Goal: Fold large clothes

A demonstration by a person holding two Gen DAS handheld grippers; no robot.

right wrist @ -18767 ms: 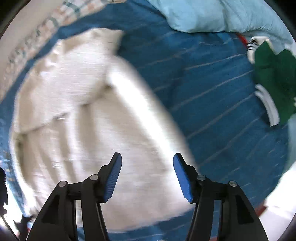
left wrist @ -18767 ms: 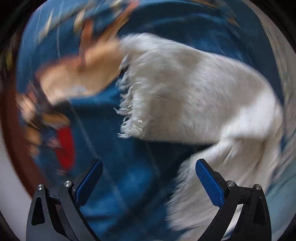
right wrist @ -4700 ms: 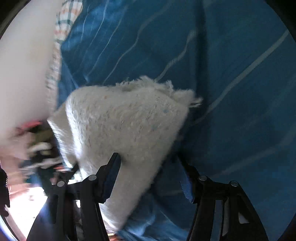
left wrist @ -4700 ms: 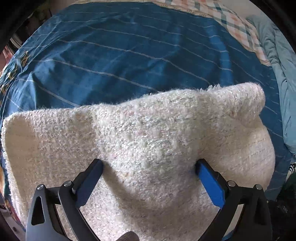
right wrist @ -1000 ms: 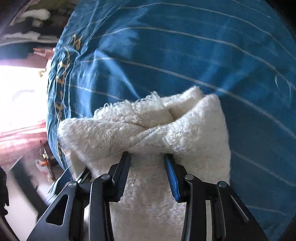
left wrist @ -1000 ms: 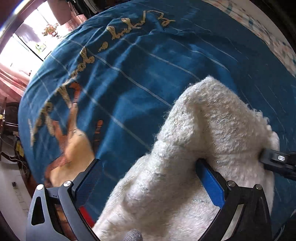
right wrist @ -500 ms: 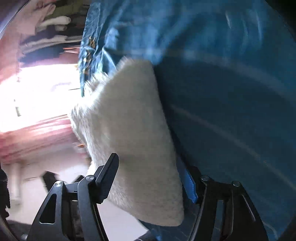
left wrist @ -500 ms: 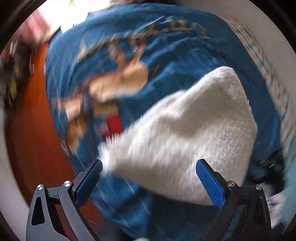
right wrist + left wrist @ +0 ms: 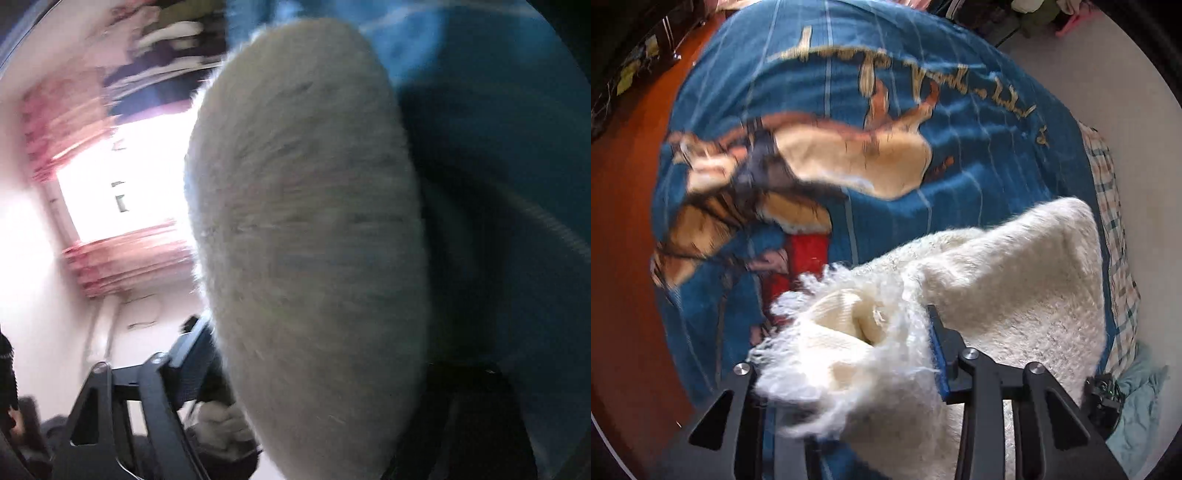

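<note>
Left gripper [image 9: 849, 373] mostly buried under fringed sweater [image 9: 1015, 295], left finger hidden, only the blue edge of the right pad [image 9: 936, 354] showing. Right wrist view smeared by motion throughout: sweater [image 9: 310, 229] a grey-white blur over the right gripper [image 9: 317, 373], far finger covered, gap unreadable. Print on bedspread [image 9: 960, 140] blurred; window [image 9: 122, 184] blown out.

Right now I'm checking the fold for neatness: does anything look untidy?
Yes. The cream garment is bunched in the left gripper, its fringed edge sticking out ragged, so the fold isn't flat. The right wrist view is too blurred to judge.
</note>
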